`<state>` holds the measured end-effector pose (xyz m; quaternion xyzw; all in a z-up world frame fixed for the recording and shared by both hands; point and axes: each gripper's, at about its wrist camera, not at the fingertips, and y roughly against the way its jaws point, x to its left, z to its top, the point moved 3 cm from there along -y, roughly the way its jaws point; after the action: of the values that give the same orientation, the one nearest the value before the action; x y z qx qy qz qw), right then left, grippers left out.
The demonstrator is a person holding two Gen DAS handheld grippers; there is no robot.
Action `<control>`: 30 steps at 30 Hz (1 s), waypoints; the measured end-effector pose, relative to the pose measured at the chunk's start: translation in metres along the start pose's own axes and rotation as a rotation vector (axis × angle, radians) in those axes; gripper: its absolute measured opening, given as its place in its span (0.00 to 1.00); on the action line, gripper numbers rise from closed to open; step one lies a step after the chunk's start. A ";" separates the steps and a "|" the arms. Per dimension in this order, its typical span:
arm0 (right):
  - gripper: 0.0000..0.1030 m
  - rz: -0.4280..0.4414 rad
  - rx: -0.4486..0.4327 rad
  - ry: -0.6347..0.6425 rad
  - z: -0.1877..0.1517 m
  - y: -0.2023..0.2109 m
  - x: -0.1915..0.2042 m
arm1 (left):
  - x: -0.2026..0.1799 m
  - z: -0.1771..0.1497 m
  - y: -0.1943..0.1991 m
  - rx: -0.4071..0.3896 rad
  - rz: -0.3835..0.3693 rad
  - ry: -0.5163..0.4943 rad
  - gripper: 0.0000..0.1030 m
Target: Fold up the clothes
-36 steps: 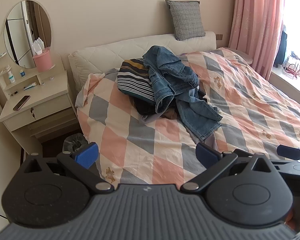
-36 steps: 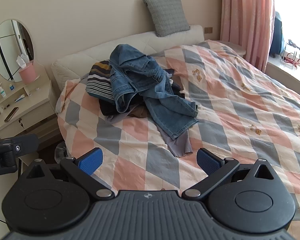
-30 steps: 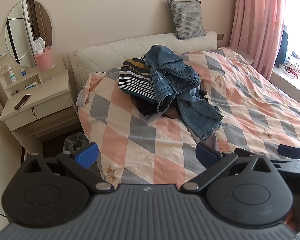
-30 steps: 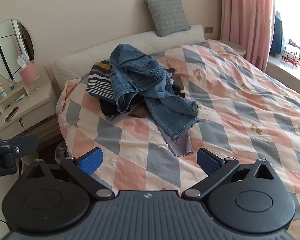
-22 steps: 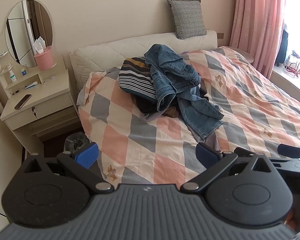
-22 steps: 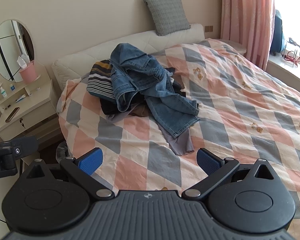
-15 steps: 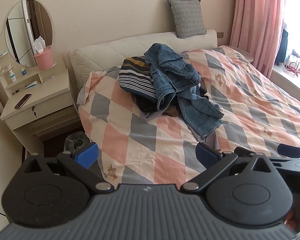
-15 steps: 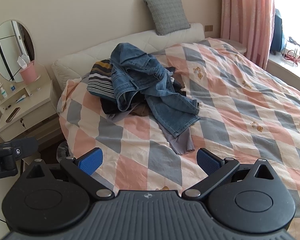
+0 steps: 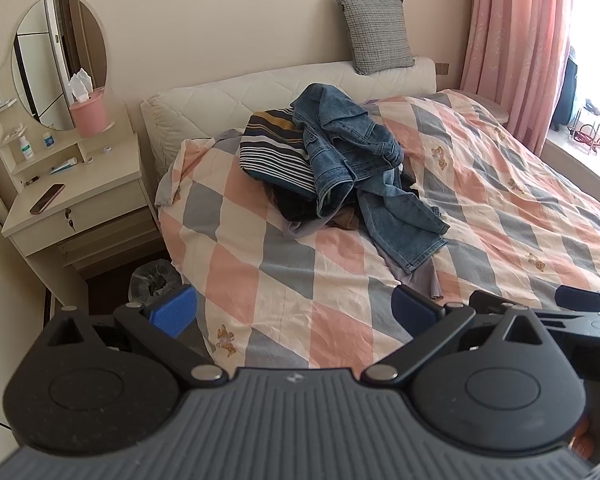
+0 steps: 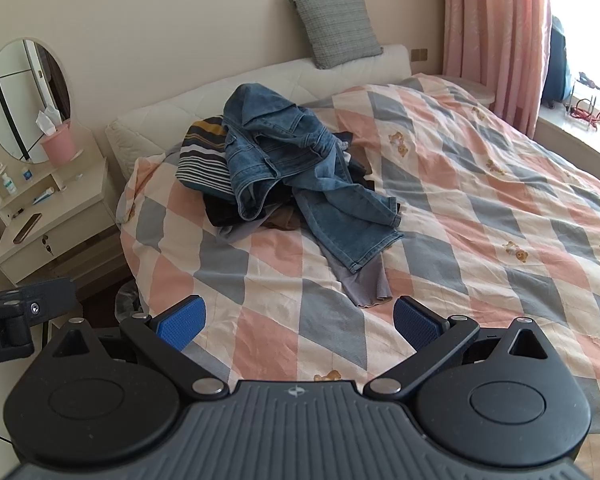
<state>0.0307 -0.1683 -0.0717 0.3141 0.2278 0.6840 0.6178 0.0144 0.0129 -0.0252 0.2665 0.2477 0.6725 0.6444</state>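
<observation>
Bed (image 9: 500, 184) fills the view ahead of both claws, checked quilt (image 10: 480, 216) spread flat and mostly bare. It has drifted slightly lower and nearer in both views over the last second, so I read this as a slow approach; nothing on it has shifted.

Clothes pile (image 9: 340, 168) sits ahead and a little left of the right claw (image 10: 298, 318), well apart from either claw. Denim jeans (image 10: 300, 168) lie on top, one leg trailing toward me. Striped garment (image 9: 274, 148) tucked under them on the far left side. Grey cloth (image 10: 366, 284) pokes out beneath the jeans' hem, nearest thing to my right claw.

Left claw (image 9: 292, 306): released, jaws wide, grasping nothing. Right claw: same, spread and empty. Folding not yet begun; my guess is the jeans come off first.

Hard to make out: dark and brown items buried under the denim, count unknown. Lower part of each view is blocked by the claw body. Right claw shows only as a cut-off black edge at the left view's right rim.
</observation>
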 end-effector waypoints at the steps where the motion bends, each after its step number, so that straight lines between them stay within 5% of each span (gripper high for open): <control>1: 1.00 0.001 0.000 0.000 0.000 0.000 0.000 | 0.001 0.000 0.000 0.001 0.000 0.001 0.99; 21: 1.00 -0.032 0.021 0.041 0.005 -0.024 -0.004 | 0.017 -0.017 -0.025 0.096 -0.020 -0.012 0.99; 30: 1.00 -0.029 0.024 0.002 0.010 -0.047 -0.014 | 0.011 -0.026 -0.065 0.191 -0.088 -0.039 0.99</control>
<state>0.0720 -0.1769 -0.0995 0.3173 0.2410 0.6725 0.6237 0.0441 0.0274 -0.0873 0.3289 0.3096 0.6115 0.6497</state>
